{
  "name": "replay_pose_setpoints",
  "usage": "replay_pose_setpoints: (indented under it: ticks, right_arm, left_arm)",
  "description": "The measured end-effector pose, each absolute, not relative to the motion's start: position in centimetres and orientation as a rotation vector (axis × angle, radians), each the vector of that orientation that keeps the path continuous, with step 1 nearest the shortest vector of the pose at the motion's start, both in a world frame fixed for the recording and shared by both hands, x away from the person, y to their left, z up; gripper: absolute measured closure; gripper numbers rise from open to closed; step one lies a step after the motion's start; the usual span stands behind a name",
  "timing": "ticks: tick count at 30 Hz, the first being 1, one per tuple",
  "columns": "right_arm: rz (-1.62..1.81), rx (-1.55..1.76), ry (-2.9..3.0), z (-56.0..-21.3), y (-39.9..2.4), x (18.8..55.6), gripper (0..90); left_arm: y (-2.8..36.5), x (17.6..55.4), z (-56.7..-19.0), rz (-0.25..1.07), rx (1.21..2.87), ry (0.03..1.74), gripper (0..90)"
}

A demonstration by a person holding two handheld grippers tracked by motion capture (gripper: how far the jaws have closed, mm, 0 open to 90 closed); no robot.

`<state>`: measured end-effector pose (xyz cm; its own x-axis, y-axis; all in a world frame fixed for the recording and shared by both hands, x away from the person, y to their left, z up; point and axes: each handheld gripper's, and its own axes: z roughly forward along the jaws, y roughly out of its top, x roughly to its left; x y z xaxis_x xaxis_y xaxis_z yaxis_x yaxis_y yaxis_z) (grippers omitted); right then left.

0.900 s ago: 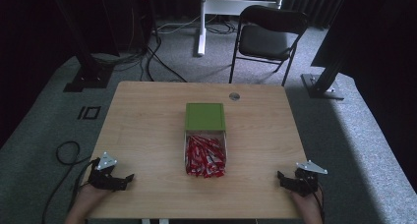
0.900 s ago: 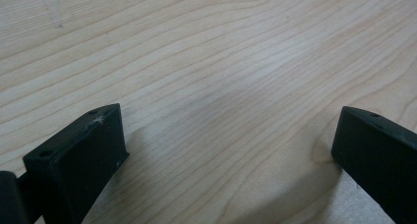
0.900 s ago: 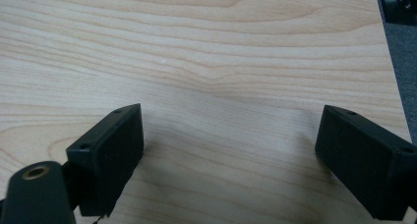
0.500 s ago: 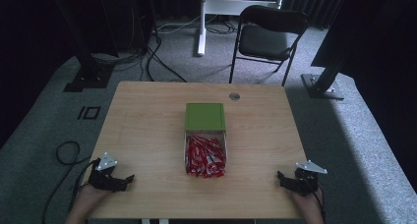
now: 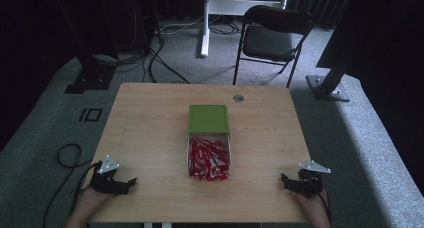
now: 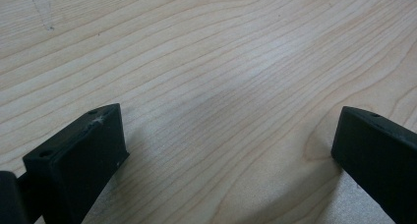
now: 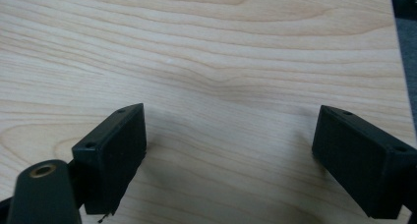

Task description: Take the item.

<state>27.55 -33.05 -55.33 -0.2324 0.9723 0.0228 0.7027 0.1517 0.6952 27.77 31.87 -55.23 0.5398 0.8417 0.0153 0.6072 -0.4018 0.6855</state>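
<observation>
1. The wooden table (image 5: 150,128) carries a clear box of red sachets (image 5: 209,159) at its centre, with a green lid (image 5: 208,119) touching the box's far end at 12 o'clock
2. The left gripper (image 5: 131,182) rests at 8 o'clock and the right gripper (image 5: 283,179) at 4 o'clock, both well apart from the box, jaws spread wide and empty
3. To start well, I judge each should approach the box level, square to its sides
4. The sachets' print is too small to read
</observation>
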Motion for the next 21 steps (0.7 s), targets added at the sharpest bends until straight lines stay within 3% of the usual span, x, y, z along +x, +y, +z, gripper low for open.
replay_pose_setpoints:
  ticks: [21]
  right_arm:
    - [0.994,1.482,2.031,-51.4,-31.1,28.6,13.2]
  left_arm:
    - [31.9,27.8,-55.2,0.481,2.147,1.165,0.7]
